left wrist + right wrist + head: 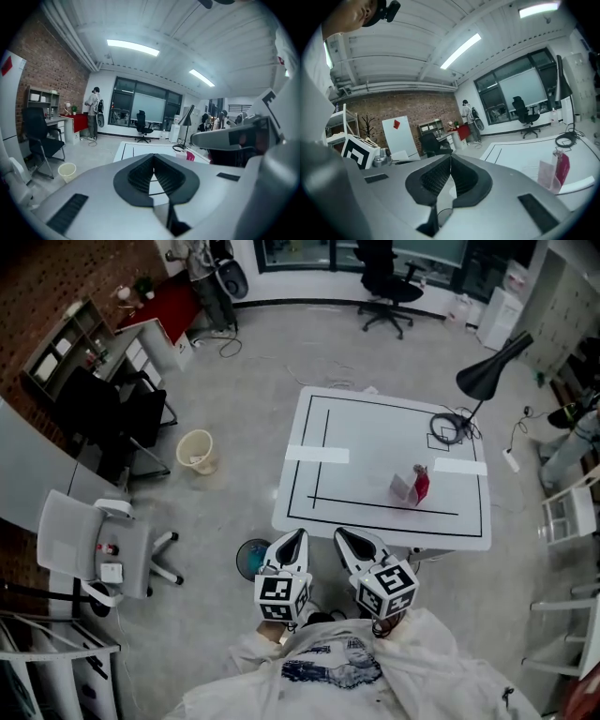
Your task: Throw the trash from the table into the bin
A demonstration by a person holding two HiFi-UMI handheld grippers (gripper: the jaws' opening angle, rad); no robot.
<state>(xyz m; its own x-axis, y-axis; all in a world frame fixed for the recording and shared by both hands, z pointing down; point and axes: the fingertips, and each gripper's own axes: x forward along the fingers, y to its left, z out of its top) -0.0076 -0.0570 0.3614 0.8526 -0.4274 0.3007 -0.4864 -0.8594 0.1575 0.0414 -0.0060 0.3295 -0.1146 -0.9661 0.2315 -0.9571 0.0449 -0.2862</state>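
- Trash [413,487]: two pieces, one red and one pale, touching, on the table [375,442] near its front right edge. The right gripper view shows them closest. In the left gripper view only the red shows clearly.
- Bin [195,450]: one, cream, on the floor left of the table, well apart. It shows in the head and left gripper views, not the right.
- Left gripper [296,534]: one, at the table's near edge, jaws pressed together, nothing held.
- Right gripper [341,534]: one, just beside the left, jaws likewise closed and empty.
- Lamp [492,371]: one, black, at the table's far right corner.
- Person [93,111]: one, standing beyond the table's far left. The full figure shows only in the gripper views.
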